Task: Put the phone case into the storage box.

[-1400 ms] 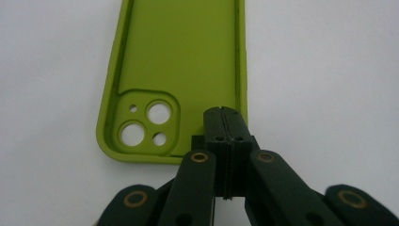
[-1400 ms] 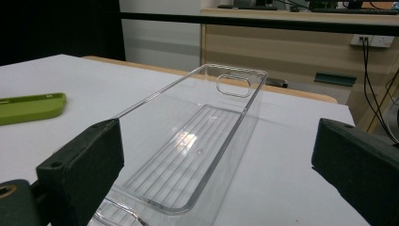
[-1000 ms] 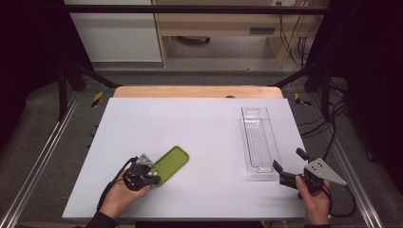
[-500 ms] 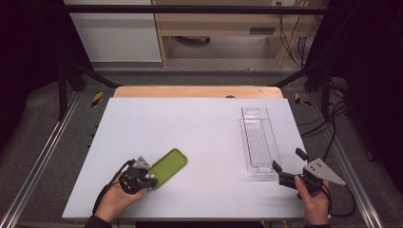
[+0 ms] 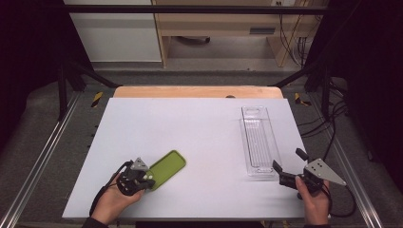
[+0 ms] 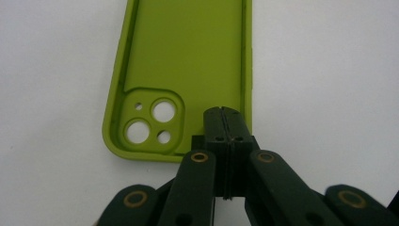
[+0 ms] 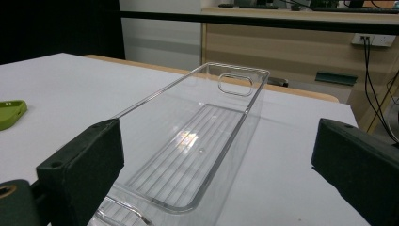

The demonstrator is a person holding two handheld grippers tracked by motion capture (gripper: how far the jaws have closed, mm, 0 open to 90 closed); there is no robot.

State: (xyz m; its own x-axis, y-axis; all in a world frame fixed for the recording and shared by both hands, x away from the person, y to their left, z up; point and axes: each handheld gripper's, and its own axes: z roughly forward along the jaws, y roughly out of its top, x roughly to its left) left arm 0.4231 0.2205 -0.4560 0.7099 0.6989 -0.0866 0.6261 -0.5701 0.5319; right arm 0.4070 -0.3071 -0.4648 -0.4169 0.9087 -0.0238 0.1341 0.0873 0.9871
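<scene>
From the high view, your left gripper (image 5: 148, 179) sits at the near end of the green phone case (image 5: 165, 169), which lies flat on the white table (image 5: 190, 137), well to the left of the clear tray (image 5: 259, 141). Your right gripper (image 5: 288, 167) rests just off the near end of that tray, its jaws spread apart with nothing between them.

In the left gripper view, your jaws are pressed together and pinch the rim of the green phone case (image 6: 188, 70) at its near end, just beside the camera cut-out. The case lies with its inside facing up.

In the right gripper view, your two jaws stand wide apart, and the clear tray (image 7: 197, 141) stretches away between them, empty, its near end close to the jaws. A corner of the green phone case (image 7: 10, 113) shows far to the tray's left.
</scene>
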